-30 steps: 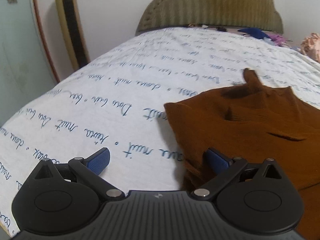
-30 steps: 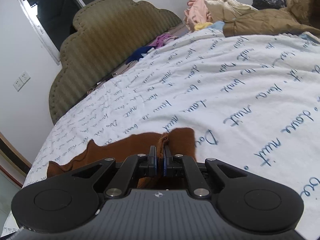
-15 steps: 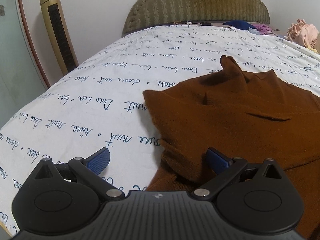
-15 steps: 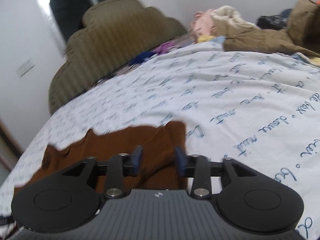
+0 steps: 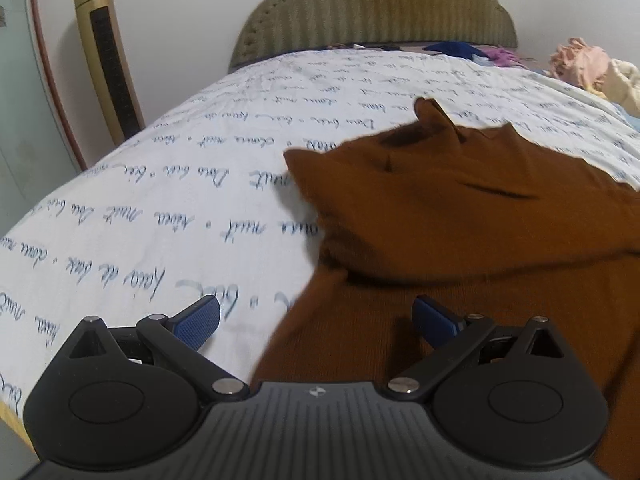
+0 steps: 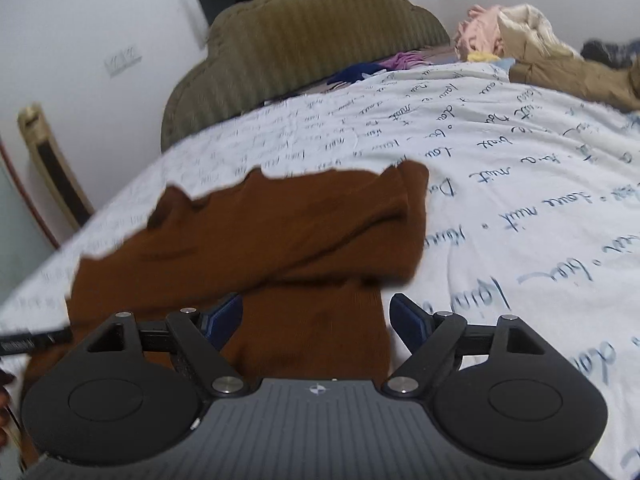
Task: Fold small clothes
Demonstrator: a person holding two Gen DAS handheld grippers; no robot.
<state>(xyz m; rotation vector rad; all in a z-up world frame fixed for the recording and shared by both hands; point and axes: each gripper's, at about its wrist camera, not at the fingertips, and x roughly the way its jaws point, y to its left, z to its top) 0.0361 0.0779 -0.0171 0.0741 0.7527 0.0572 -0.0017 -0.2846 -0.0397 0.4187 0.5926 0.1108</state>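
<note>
A brown knit garment (image 5: 460, 200) lies on the white bedsheet (image 5: 180, 200) printed with blue script, its upper part folded over the lower part. My left gripper (image 5: 316, 320) is open and empty, hovering over the garment's near left edge. In the right wrist view the same garment (image 6: 280, 232) lies folded across, with a folded sleeve at its right end. My right gripper (image 6: 316, 320) is open and empty, its fingers straddling the garment's lower part.
An olive padded headboard (image 5: 376, 12) stands at the far end of the bed. A gold tower fan (image 5: 108, 60) stands at the left wall. A pile of loose clothes (image 6: 520, 40) and a tan blanket (image 6: 580, 76) lie at the far right.
My right gripper has let go of the brown garment's edge and opened wide. Both grippers have drawn back toward the near side, so more of the garment shows.
</note>
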